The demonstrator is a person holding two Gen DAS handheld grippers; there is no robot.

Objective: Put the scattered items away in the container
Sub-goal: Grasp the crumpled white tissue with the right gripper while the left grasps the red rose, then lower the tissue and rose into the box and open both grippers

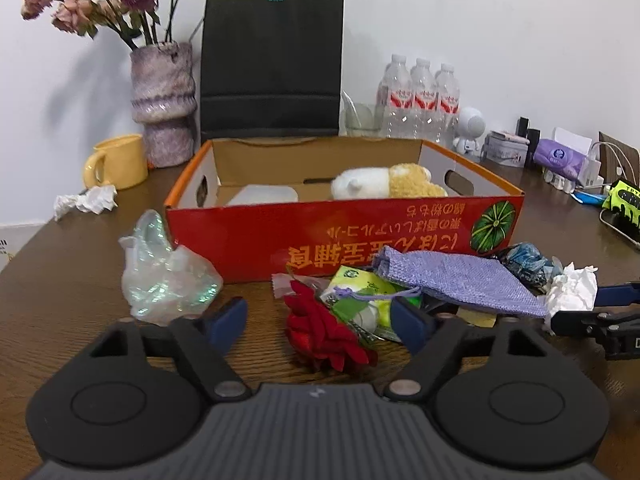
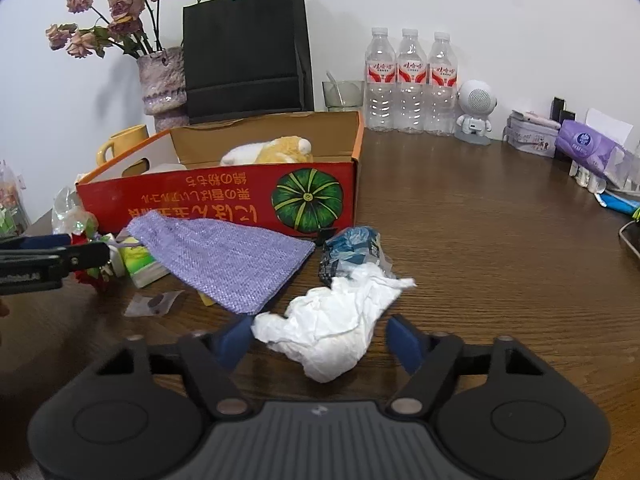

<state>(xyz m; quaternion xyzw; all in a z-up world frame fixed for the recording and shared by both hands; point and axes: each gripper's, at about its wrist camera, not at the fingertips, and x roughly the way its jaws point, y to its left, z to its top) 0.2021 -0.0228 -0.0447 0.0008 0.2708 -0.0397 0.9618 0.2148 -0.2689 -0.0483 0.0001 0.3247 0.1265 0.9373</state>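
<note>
A red cardboard box (image 1: pixel 360 236) stands open on the brown table, also in the right wrist view (image 2: pixel 224 200), with a plush toy (image 1: pixel 384 182) inside. In front of it lie a red fabric rose (image 1: pixel 324 330), a green packet (image 1: pixel 360 286), a purple woven pouch (image 1: pixel 456 280) (image 2: pixel 228 260), a blue wrapper (image 2: pixel 352 250) and a crumpled white tissue (image 2: pixel 336 328). My left gripper (image 1: pixel 320 320) is open, its fingers either side of the rose. My right gripper (image 2: pixel 320 340) is open, its fingers either side of the tissue.
A shiny plastic bag (image 1: pixel 164 272) lies left of the box, another crumpled tissue (image 1: pixel 86 200) near a yellow mug (image 1: pixel 120 162). A vase (image 1: pixel 164 100), black paper bag (image 1: pixel 272 68), three water bottles (image 2: pixel 410 84) and desk items line the back wall.
</note>
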